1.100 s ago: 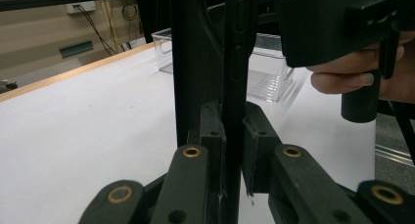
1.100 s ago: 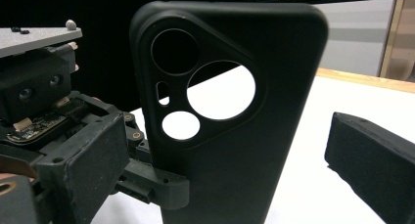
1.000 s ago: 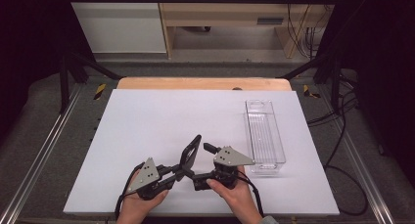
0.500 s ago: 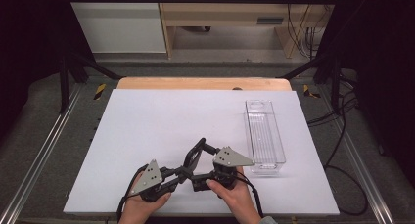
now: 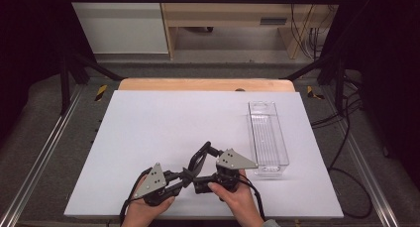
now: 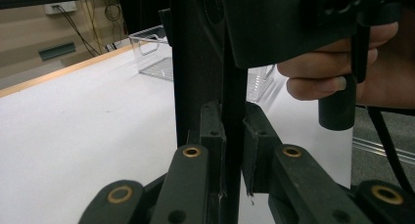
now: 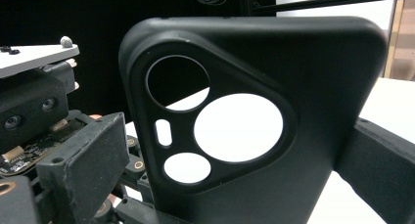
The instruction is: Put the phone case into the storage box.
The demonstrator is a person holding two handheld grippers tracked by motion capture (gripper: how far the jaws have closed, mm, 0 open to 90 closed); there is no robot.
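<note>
A black phone case [image 5: 199, 160] with round camera cut-outs [image 7: 238, 127] is held off the white table top [image 5: 163, 118] near its front edge, between both grippers. My left gripper [image 5: 182, 177] is shut on one thin edge of the case [image 6: 200, 72]; its pads [image 6: 211, 136] press on both sides of that edge. My right gripper [image 5: 203, 173] comes from the right and spans the case across its width, one pad [image 7: 83, 165] at each side [image 7: 381, 158]. A hand [image 6: 333, 77] holds the right gripper's body [image 6: 293, 23].
A clear, long plastic tray [image 5: 267, 138] stands at the right of the table, just beyond the right gripper, also seen as the tray [image 6: 156, 57] behind the case. Black frame posts [image 5: 64, 73] flank the table; a wooden edge [image 5: 208, 84] runs along its far side.
The case's raised far end has sunk a little and swung slightly right. Both hands have stayed where they were.
</note>
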